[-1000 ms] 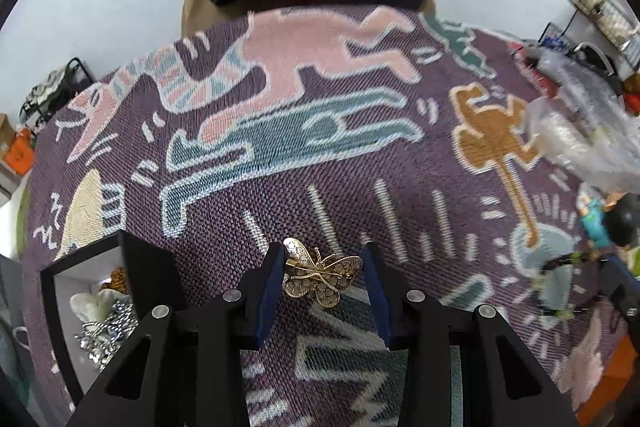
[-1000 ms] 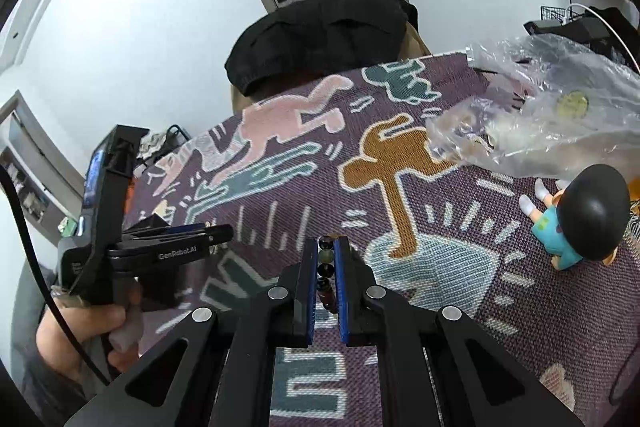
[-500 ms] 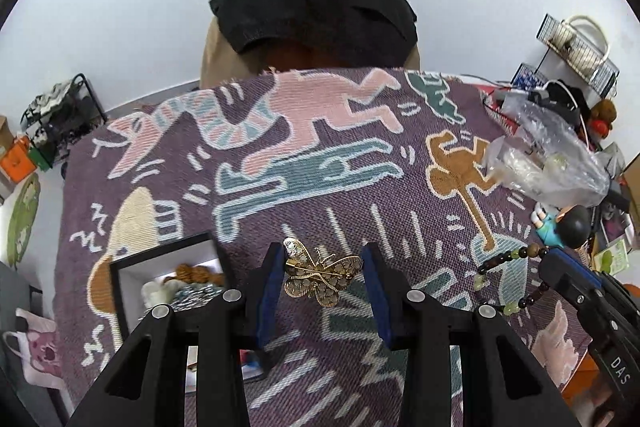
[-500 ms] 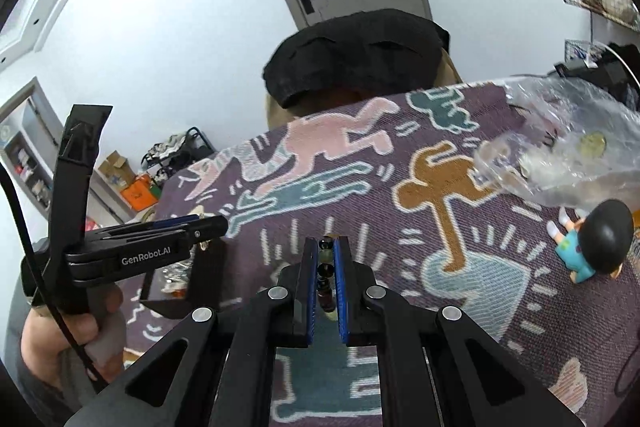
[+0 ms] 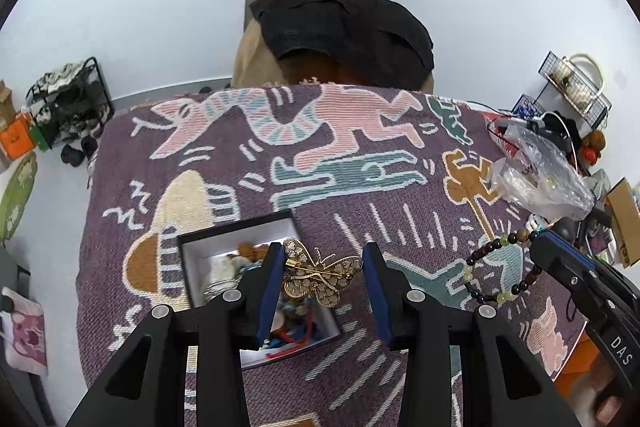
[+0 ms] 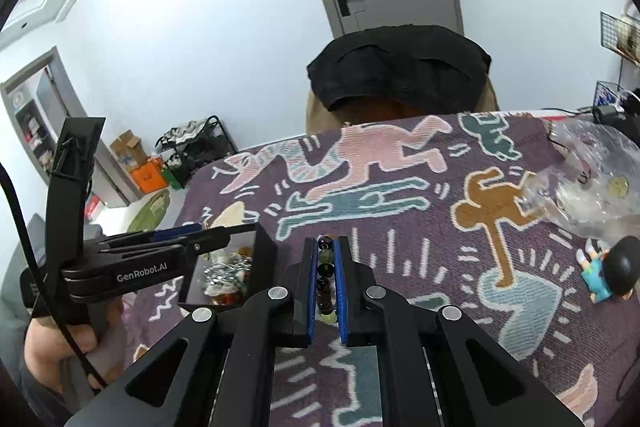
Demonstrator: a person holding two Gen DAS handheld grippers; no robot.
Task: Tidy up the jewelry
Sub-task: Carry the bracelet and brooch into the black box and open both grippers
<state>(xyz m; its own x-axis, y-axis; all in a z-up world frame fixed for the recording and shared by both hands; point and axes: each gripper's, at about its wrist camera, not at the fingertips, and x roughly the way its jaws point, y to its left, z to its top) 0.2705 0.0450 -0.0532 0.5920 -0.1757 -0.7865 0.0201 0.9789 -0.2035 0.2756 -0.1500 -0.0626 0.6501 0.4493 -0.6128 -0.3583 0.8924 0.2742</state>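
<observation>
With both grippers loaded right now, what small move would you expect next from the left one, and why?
Probably lower the left gripper a little and open it. It holds a gold butterfly brooch between its fingers, right above the open black box that already contains jewelry. The right gripper, shut on a beaded bracelet, is off to the side, so the brooch looks first in line.

Table cloth [image 5: 360, 223]: purple weave, cartoon figures in pink, teal, orange-brown, cream, outlined white. Butterfly brooch [image 5: 320, 277]: gold filigree. Bead bracelet [image 5: 500, 267]: dark brown and black beads, pale green ones between. Jewelry box [image 5: 236, 231] at 9 o'clock of the brooch: black outside, white inside. Left gripper [image 5: 320, 283] and right gripper [image 6: 326, 279]: black, blue pads. Figurine [image 6: 612, 271]: black hair, teal shirt.
</observation>
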